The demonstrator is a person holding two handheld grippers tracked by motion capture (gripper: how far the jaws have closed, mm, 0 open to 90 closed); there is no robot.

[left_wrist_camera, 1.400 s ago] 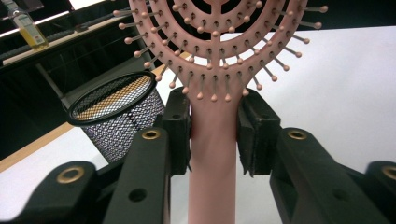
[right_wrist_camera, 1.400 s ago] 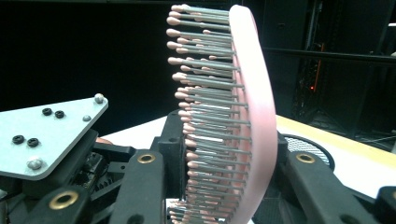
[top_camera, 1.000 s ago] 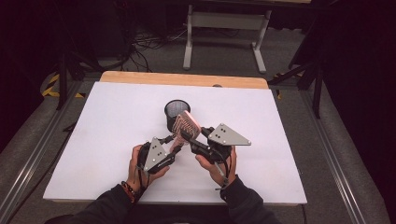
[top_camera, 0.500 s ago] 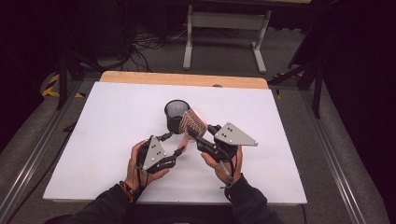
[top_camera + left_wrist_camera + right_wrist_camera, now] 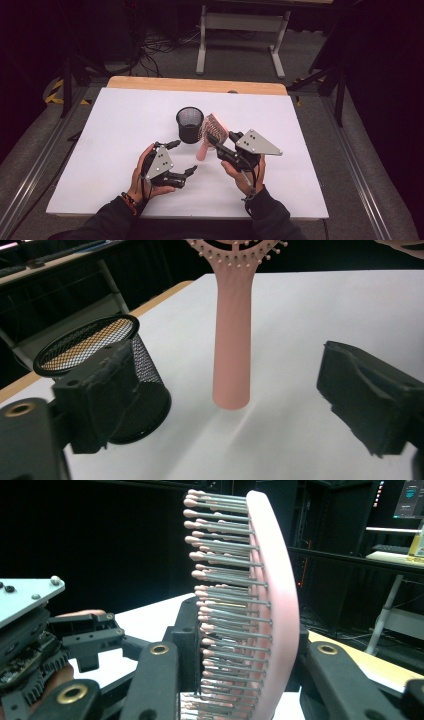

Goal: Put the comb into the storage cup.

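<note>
Your right gripper (image 5: 216,141) is clamped across the head of the pink plastic paddle hairbrush (image 5: 212,131), one black jaw on the bristle face and the other against the smooth curved back, as the right gripper view shows with the brush head (image 5: 245,610) standing between them. From that grip the brush hangs nearly upright, its long axis running down through the round handle (image 5: 231,345) to a blunt end that sits on or just above the white table top (image 5: 310,150); you cannot tell from these pictures whether it touches. Your left gripper (image 5: 181,159) is empty, its jaws spread wide, and it looks straight at that handle, which stands ahead of it and between the two jaws' lines. The black wire-mesh cup (image 5: 190,125) stands upright just beside the brush, on your left gripper's side and slightly beyond the handle end. My reading is that the brush is bound for the cup: the handle end must rise above the rim and shift a little toward the left, handle down. Your right hand already holds it, so it is the one to carry.
</note>
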